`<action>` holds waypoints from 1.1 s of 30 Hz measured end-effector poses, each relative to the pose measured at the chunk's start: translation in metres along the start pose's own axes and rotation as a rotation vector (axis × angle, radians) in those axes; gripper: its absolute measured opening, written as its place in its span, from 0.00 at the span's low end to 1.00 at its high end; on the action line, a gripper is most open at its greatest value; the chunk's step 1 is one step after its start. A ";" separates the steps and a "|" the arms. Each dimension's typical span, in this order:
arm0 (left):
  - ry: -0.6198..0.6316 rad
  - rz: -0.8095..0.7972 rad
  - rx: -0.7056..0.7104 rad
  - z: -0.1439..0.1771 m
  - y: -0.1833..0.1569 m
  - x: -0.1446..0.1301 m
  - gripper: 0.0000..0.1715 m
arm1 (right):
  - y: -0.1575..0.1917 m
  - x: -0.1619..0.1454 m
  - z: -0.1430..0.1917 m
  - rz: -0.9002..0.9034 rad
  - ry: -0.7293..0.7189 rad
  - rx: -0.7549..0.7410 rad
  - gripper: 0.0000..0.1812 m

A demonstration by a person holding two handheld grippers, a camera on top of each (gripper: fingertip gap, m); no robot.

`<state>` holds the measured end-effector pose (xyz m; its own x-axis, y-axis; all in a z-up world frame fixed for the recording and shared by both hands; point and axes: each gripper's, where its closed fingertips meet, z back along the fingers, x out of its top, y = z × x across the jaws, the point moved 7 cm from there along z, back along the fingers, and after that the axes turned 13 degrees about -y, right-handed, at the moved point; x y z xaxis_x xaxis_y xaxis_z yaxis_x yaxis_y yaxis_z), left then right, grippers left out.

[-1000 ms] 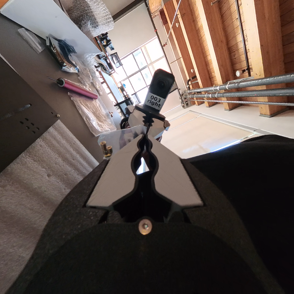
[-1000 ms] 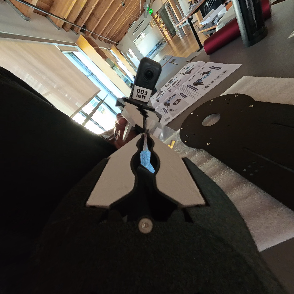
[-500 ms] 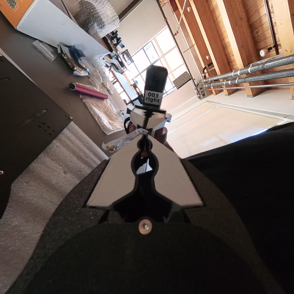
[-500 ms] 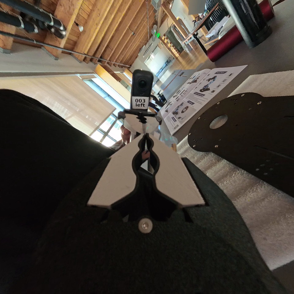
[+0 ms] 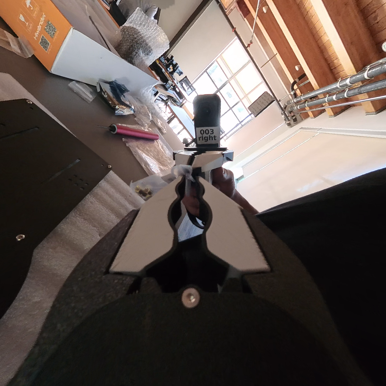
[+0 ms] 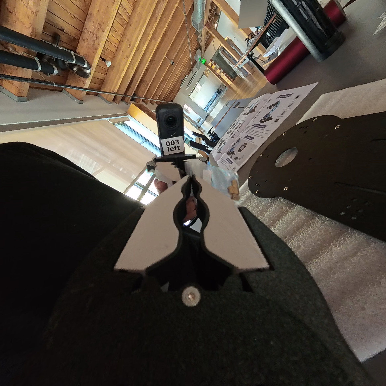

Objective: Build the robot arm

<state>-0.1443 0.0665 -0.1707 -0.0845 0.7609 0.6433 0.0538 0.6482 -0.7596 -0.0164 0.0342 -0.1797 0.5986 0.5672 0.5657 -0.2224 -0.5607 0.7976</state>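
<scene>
The grey desk (image 5: 69,108) carries a white foam sheet (image 6: 296,236), and on that lies a flat black metal plate (image 6: 325,171) with a round hole, its long side running away along the foam. A printed leaflet (image 6: 261,123) lies just beyond the plate, and an orange and white box (image 5: 56,39) sits at the desk's far edge, with a pink tube (image 5: 135,132) lying on its side nearer in. Above the foam's near edge, the left gripper (image 5: 191,177) and right gripper (image 6: 191,177) meet tip to tip. Both are pinched onto a small clear plastic bag (image 6: 221,177) stretched between them, holding brass fittings (image 6: 232,189). A hand (image 5: 224,182) grips the right gripper's handle from beneath.
</scene>
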 end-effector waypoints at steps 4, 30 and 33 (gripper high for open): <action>-0.009 -0.009 0.010 0.000 0.000 0.000 0.04 | 0.000 0.001 0.000 0.004 0.007 -0.002 0.00; -0.034 -0.007 0.077 0.005 0.013 0.002 0.00 | -0.007 0.005 0.007 -0.001 0.004 -0.036 0.00; -0.023 -0.004 0.087 0.007 0.015 0.004 0.00 | -0.008 0.004 0.009 -0.005 0.005 -0.043 0.00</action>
<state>-0.1511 0.0789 -0.1802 -0.1071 0.7566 0.6451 -0.0328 0.6458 -0.7628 -0.0053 0.0363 -0.1858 0.5962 0.5731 0.5622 -0.2520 -0.5313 0.8088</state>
